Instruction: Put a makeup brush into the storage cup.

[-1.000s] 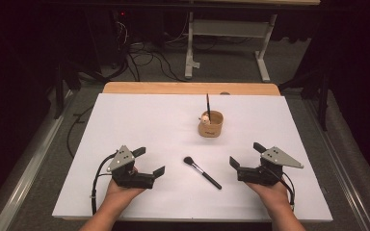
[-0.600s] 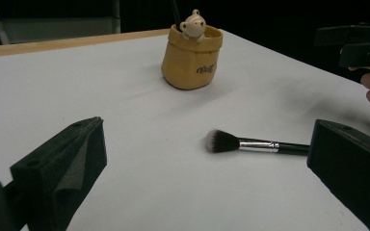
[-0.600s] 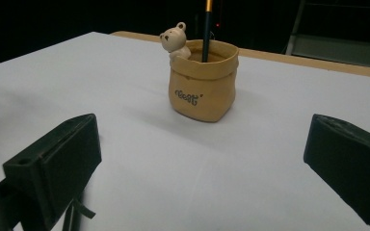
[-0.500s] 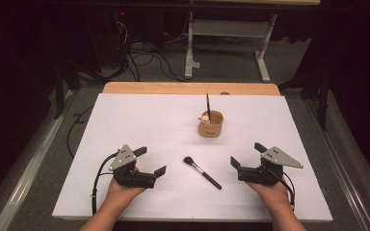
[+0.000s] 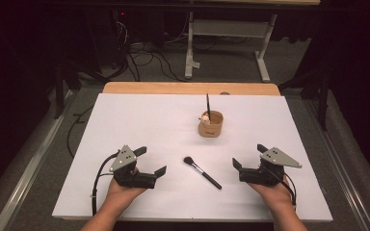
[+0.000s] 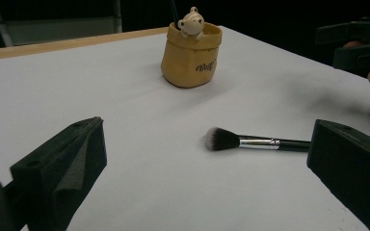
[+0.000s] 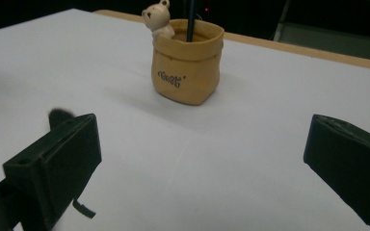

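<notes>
A black-handled makeup brush (image 5: 201, 172) lies on the white table sheet (image 5: 139, 120) between my two grippers, its bristles toward the far left. Behind it stands a tan bag-shaped pot (image 5: 210, 123) with a small bear on its rim and a dark stick (image 5: 208, 103) upright inside. My left gripper (image 5: 150, 161) rests near the front left, open, with nothing between its jaws. In the left gripper view the brush (image 6: 250, 141) lies just ahead and the pot (image 6: 191, 55) farther off. My right gripper (image 5: 249, 155) is open and empty at the front right, facing the pot (image 7: 188, 60).
The wooden table edge (image 5: 173, 88) shows beyond the sheet. Cables (image 5: 144, 53) and a white frame leg (image 5: 189, 48) sit on the floor behind the table. A metal rail (image 5: 24, 178) runs along the left side.
</notes>
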The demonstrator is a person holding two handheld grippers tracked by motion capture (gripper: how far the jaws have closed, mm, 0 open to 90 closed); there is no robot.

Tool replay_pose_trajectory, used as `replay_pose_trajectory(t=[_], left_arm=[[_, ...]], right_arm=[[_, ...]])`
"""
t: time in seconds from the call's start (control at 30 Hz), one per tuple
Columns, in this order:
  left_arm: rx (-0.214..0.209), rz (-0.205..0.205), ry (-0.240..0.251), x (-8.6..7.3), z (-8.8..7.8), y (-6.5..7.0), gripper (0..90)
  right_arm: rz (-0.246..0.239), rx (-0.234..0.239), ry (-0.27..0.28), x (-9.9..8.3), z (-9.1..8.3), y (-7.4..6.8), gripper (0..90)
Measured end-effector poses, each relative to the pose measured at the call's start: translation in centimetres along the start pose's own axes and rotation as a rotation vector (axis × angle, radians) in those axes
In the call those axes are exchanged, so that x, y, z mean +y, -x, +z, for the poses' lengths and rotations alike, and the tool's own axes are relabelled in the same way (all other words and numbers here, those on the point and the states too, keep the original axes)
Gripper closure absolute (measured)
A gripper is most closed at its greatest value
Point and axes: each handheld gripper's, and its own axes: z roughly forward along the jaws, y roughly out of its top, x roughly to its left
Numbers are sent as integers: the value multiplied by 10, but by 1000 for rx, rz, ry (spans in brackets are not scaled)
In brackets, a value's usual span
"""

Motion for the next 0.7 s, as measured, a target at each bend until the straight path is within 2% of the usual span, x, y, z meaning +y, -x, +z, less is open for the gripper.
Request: replay_pose_trajectory(t=[0.1,0.23,0.57,0.7], left_arm=[[0,2,0,0,-1,0,9],[1,1,-2,0,-1,-1,9],[1,6,-3,0,0,0,9],[2,8,-1,0,-1,0,9]], right_arm=[[-8,-13,-3,0,1,0,11],[9,-23,-23,0,1,1,12],[9,-35,-119,-2,6,4,33],[-17,-40,-163,-3,8,4,48]])
